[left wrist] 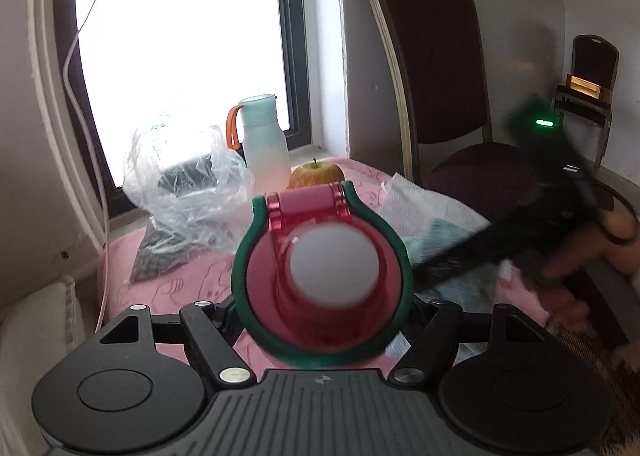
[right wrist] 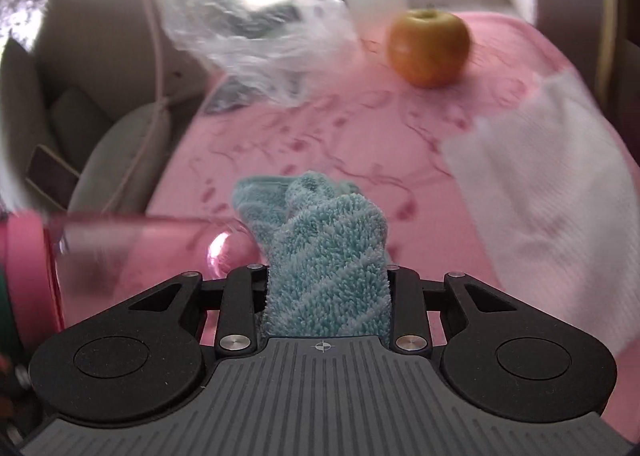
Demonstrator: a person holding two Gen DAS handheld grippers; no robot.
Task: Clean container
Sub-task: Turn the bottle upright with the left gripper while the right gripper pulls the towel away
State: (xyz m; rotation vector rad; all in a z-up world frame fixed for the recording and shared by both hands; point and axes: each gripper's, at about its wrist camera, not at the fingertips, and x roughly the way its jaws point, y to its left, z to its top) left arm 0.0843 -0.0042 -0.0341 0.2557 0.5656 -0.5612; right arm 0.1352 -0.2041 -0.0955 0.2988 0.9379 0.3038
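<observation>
A pink bottle (left wrist: 322, 276) with a green-banded flip lid and a white cap fills the middle of the left wrist view, seen from its top. My left gripper (left wrist: 324, 308) is shut on it, its fingers hidden behind the lid. In the right wrist view the same bottle's translucent pink body (right wrist: 140, 252) reaches in from the left, touching a teal microfibre cloth (right wrist: 328, 256). My right gripper (right wrist: 326, 256) is shut on that cloth, which bulges up between the fingers. The right gripper also shows as a dark blur (left wrist: 480, 244) at the right of the bottle, with a hand behind it.
On the pink patterned tablecloth (right wrist: 280, 128) lie an apple (right wrist: 430, 48), a crumpled clear plastic bag (right wrist: 248, 28) and a white paper towel (right wrist: 552, 192). A pale green bottle with an orange strap (left wrist: 264, 136) stands by the window. A dark chair (left wrist: 432, 68) stands beyond the table.
</observation>
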